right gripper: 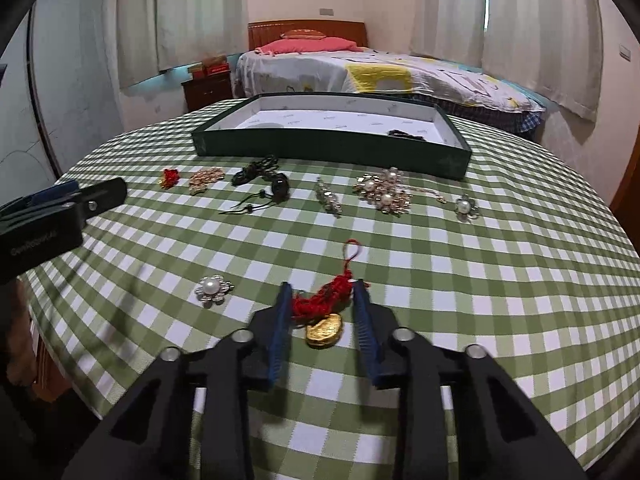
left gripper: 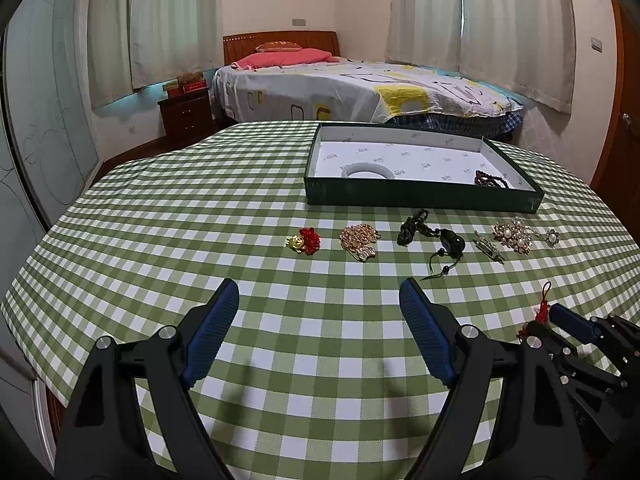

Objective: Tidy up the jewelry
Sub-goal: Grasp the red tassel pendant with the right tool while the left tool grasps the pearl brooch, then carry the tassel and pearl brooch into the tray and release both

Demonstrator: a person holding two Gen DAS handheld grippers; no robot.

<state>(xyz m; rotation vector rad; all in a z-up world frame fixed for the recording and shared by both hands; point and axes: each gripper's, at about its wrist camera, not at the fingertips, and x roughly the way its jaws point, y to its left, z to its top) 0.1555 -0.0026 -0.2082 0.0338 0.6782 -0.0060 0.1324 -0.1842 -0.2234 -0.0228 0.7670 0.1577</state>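
Observation:
A dark green tray (left gripper: 420, 198) with a white lining stands at the far side of the table, holding a white bangle (left gripper: 368, 170) and dark beads (left gripper: 490, 180). A row of jewelry lies in front of it. My left gripper (left gripper: 318, 300) is open and empty above the cloth. My right gripper (right gripper: 322, 292) is partly open, its fingers on either side of a red-knot charm with a gold ingot (right gripper: 324, 330) lying on the table; the charm also shows in the left wrist view (left gripper: 538, 314). A pearl flower brooch (right gripper: 214, 289) lies left of it.
The row holds a red and gold charm (left gripper: 304, 240), a gold chain piece (left gripper: 358, 240), a black cord pendant (left gripper: 436, 240), a silver clip (left gripper: 488, 246), a pearl brooch cluster (left gripper: 514, 236) and a small pearl ring (left gripper: 552, 237). A bed (left gripper: 360, 88) stands behind the table.

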